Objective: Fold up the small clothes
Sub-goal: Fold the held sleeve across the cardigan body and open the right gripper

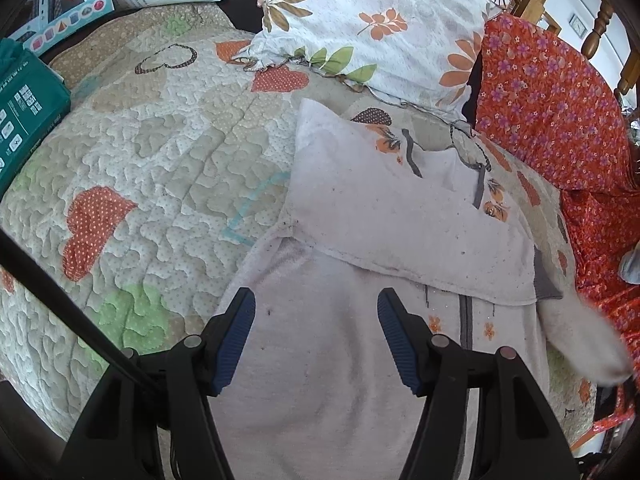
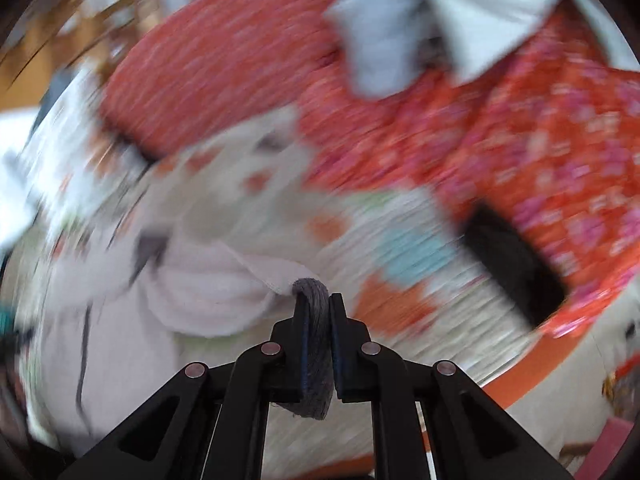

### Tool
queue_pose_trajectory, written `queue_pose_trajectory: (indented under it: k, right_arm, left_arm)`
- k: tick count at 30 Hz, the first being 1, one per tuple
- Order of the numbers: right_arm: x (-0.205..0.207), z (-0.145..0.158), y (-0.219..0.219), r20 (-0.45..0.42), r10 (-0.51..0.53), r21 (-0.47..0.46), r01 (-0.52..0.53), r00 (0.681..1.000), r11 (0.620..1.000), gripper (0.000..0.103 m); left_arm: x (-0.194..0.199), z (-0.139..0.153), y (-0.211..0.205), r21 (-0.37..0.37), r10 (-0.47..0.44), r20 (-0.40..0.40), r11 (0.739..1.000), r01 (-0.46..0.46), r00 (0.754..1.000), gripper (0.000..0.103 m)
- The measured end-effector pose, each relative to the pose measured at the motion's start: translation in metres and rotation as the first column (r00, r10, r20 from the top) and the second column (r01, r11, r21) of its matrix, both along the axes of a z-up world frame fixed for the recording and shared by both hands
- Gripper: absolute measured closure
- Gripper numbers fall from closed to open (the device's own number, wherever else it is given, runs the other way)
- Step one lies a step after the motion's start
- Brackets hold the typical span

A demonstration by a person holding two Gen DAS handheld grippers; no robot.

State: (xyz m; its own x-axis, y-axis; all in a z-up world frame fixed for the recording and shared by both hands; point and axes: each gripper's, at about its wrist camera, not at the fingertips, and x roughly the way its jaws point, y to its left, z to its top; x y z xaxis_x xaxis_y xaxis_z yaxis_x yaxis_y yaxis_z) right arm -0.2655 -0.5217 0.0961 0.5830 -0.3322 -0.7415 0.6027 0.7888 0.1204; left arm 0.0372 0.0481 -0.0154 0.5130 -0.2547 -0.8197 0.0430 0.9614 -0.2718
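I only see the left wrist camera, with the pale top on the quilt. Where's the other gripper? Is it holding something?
Observer: Yes. The right gripper is shut on the grey cuff of the top's sleeve.
Operator: Is the sleeve lying flat?
Observer: No. The sleeve bunches into a fat curl right beside that gripper.
Operator: What's behind it?
Observer: The picture is blurry, but some pale clothes lie on top of the red flowered cloth.
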Motion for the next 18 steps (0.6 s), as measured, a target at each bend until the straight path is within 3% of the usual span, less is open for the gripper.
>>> queue_pose_trajectory:
  k: [4, 7, 12, 15, 18]
  right_arm:
    - [0.005, 0.015, -0.051, 0.01, -0.144, -0.002, 0.144, 0.99, 0.99, 0.094]
    - [0.022, 0.017, -0.057, 0.007, -0.155, 0.036, 0.155, 0.988, 0.987, 0.094]
    - [0.079, 0.026, -0.009, 0.059, 0.041, 0.162, -0.05, 0.997, 0.985, 0.094]
    - [0.135, 0.027, 0.044, 0.091, 0.185, 0.225, -0.201, 0.979, 0.953, 0.093]
    - [0.195, 0.021, 0.105, 0.123, 0.316, 0.29, -0.339, 0.941, 0.895, 0.093]
  left_arm:
    - [0.001, 0.002, 0.005, 0.0, 0.013, 0.006, 1.0, -0.013, 1.0, 0.04]
    - [0.004, 0.001, 0.011, -0.015, 0.031, -0.006, 0.999, -0.031, 0.999, 0.04]
    - [0.011, 0.009, 0.03, -0.052, 0.078, -0.01, 0.996, -0.078, 0.997, 0.04]
    - [0.012, 0.023, 0.047, -0.059, 0.125, 0.026, 0.991, -0.123, 0.992, 0.04]
    - [0.012, 0.037, 0.072, -0.057, 0.196, 0.071, 0.98, -0.192, 0.978, 0.034]
